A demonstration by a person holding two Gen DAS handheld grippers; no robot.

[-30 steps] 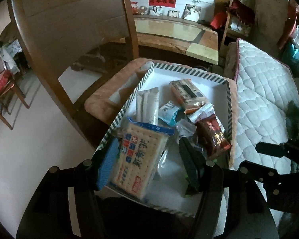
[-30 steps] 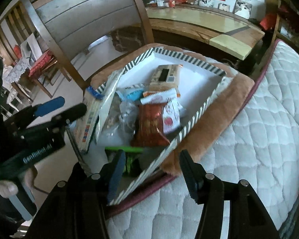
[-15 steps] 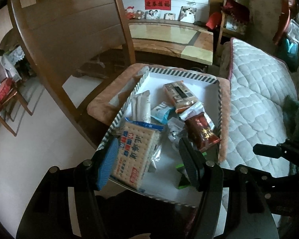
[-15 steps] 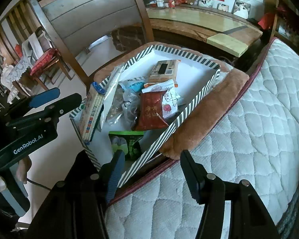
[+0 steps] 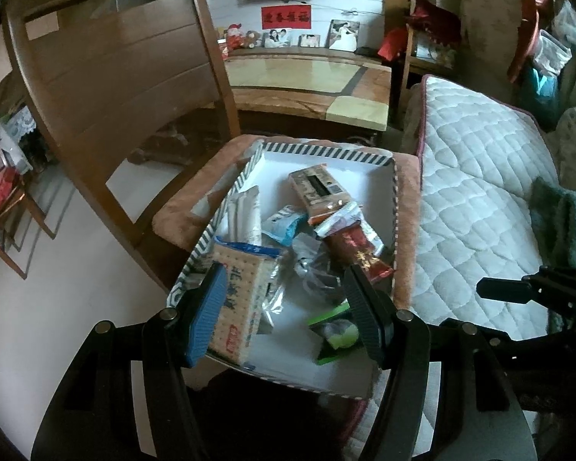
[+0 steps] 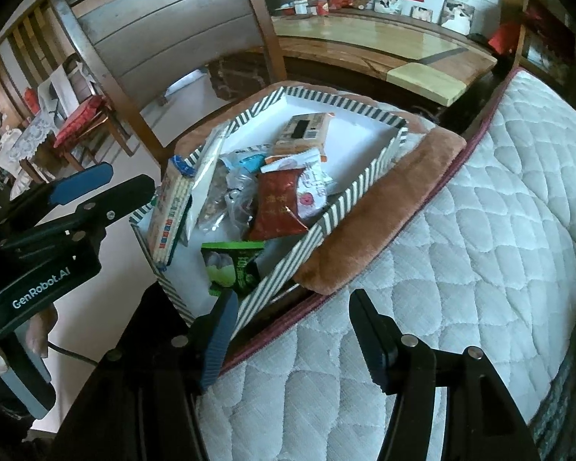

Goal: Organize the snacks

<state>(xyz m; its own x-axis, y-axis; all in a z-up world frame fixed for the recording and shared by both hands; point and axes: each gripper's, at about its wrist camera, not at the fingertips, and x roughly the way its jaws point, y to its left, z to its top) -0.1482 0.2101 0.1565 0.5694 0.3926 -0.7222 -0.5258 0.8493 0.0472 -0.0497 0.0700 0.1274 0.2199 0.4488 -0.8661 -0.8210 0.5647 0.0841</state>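
Left tongs (image 5: 284, 307): mine, spread wide, empty, above the near end of the box.
Right tongs (image 6: 293, 330): wide too, holding nothing, over the mattress (image 6: 480, 249) just beside the box's near right corner.
Striped box (image 5: 326, 150): sits on a brown cushion (image 5: 405, 230) left of the mattress; all snacks lie inside.
Cracker pack (image 5: 238, 299): largest, leaning on the left wall; I'd grip its long edges squarely.
Red packet (image 5: 361, 247): centre-right, overlapping others; lift it straight up.
Green packet (image 5: 336, 332): nearest, lying flat on the floor of the box; I judge it the easiest first pick.
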